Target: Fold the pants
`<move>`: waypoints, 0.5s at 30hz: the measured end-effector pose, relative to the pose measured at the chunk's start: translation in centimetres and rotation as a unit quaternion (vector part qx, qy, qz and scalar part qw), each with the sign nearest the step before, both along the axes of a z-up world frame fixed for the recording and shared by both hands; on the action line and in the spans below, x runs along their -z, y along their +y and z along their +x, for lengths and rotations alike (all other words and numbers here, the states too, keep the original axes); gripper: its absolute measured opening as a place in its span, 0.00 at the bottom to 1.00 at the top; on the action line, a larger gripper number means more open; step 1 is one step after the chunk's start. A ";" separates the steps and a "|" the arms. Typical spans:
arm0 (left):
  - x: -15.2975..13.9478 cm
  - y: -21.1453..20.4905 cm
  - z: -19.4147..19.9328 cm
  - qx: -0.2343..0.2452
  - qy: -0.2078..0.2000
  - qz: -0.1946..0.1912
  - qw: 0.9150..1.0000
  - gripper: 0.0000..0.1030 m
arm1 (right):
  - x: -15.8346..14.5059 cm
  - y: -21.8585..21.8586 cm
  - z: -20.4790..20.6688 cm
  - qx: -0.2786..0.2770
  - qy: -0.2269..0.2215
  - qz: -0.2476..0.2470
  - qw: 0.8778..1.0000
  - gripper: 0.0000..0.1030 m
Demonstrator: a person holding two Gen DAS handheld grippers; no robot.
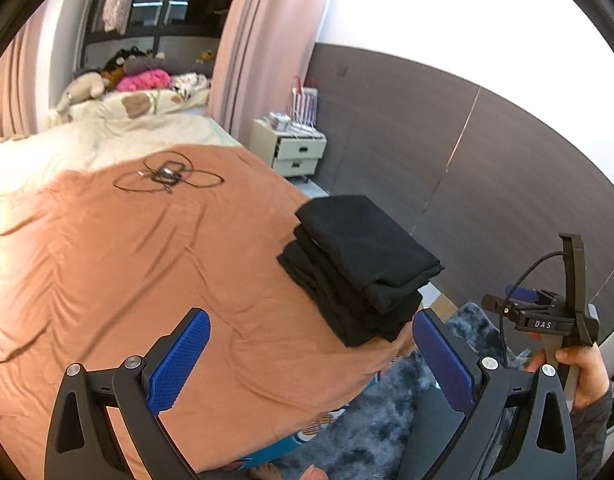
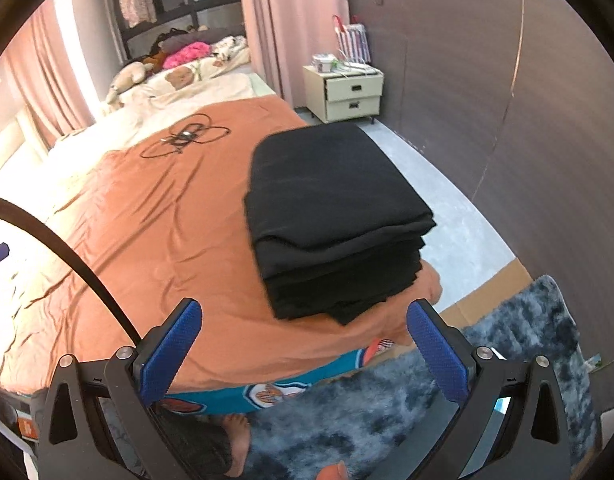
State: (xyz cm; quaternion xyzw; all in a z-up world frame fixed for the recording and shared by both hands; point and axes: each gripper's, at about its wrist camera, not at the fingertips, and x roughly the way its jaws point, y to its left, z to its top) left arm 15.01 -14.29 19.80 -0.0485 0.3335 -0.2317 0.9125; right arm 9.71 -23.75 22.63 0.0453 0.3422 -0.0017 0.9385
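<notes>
The bed (image 1: 107, 280) fills most of both views, covered by an orange sheet (image 2: 167, 220) creased across its surface. At its far end lies cream bedding with bear prints (image 1: 139, 108) and a heap of soft toys (image 1: 119, 72). Pink curtains (image 1: 259, 40) hang beyond, against a grey panelled wall (image 1: 447, 140).

The black pants (image 2: 331, 216) sit folded into a thick rectangular stack at the near right corner of the bed, layered edges facing the cameras, resting flat on the sheet; no gripper touches them.

A mottled blue-grey shag rug (image 2: 527, 340) covers the floor beside the bed. A cream two-drawer nightstand (image 2: 349, 94) stands by the wall, small items on top.

The left gripper (image 1: 311, 356) is released, blue pads spread wide with nothing between them. The right gripper (image 2: 303, 348) is likewise released and empty, held short of the stack. In the left wrist view the right gripper's body is seen in a hand (image 1: 583, 376); its label reads "DAS".

A coiled black cable (image 1: 167, 176) lies mid-bed. A bare foot (image 2: 237, 436) shows at the bed's edge.
</notes>
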 end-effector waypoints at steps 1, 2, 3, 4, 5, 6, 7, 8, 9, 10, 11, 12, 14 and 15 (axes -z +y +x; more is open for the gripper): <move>-0.3 0.6 -0.6 -0.002 -0.005 0.000 1.000 0.99 | -0.2 0.7 -0.7 -0.003 -0.006 -0.001 1.000 1.00; -0.6 1.2 -1.2 -0.004 -0.009 0.001 1.000 0.99 | -0.3 0.9 -1.5 -0.005 -0.010 -0.001 1.000 1.00; -0.8 1.8 -1.8 -0.006 -0.012 0.002 1.000 0.99 | -0.3 1.2 -1.9 -0.006 -0.013 -0.003 1.000 1.00; -1.0 2.4 -2.3 -0.007 -0.014 0.000 1.000 0.99 | -0.4 1.8 -2.6 -0.008 -0.019 -0.004 1.000 1.00; -1.1 2.9 -2.8 -0.007 -0.015 -0.001 1.000 0.99 | -0.2 2.2 -3.3 -0.009 -0.022 -0.003 1.000 1.00; -1.2 3.5 -3.3 -0.009 -0.017 -0.001 1.000 0.99 | -0.1 2.7 -4.2 -0.011 -0.026 -0.001 1.000 1.00; -1.4 4.1 -3.9 -0.013 -0.020 -0.001 1.000 0.99 | 0.0 3.2 -5.2 -0.010 -0.032 0.000 0.999 1.00; -1.5 4.9 -4.6 -0.016 -0.024 0.000 1.000 0.99 | -0.2 3.8 -6.1 -0.005 -0.042 -0.002 0.999 1.00; -1.6 5.4 -5.0 -0.017 -0.026 -0.001 1.000 0.99 | 0.0 4.1 -6.4 -0.003 -0.046 -0.005 0.999 1.00; -1.6 5.9 -5.5 -0.019 -0.028 -0.002 0.999 0.99 | -0.1 4.6 -7.2 -0.003 -0.053 -0.007 0.999 1.00; -1.7 6.5 -6.2 -0.022 -0.030 -0.001 0.999 0.99 | 0.1 5.2 -7.8 -0.005 -0.059 -0.007 0.998 1.00; -1.7 7.0 -6.7 -0.025 -0.033 0.003 0.999 0.99 | 0.2 6.0 -8.6 -0.007 -0.066 -0.007 0.998 1.00; -1.5 8.1 -7.9 -0.032 -0.042 0.011 0.999 0.99 | 0.4 6.9 -9.9 -0.013 -0.077 -0.008 0.997 1.00; -1.4 8.6 -8.6 -0.037 -0.047 0.015 0.998 0.99 | 0.7 7.5 -10.5 -0.016 -0.082 -0.009 0.996 1.00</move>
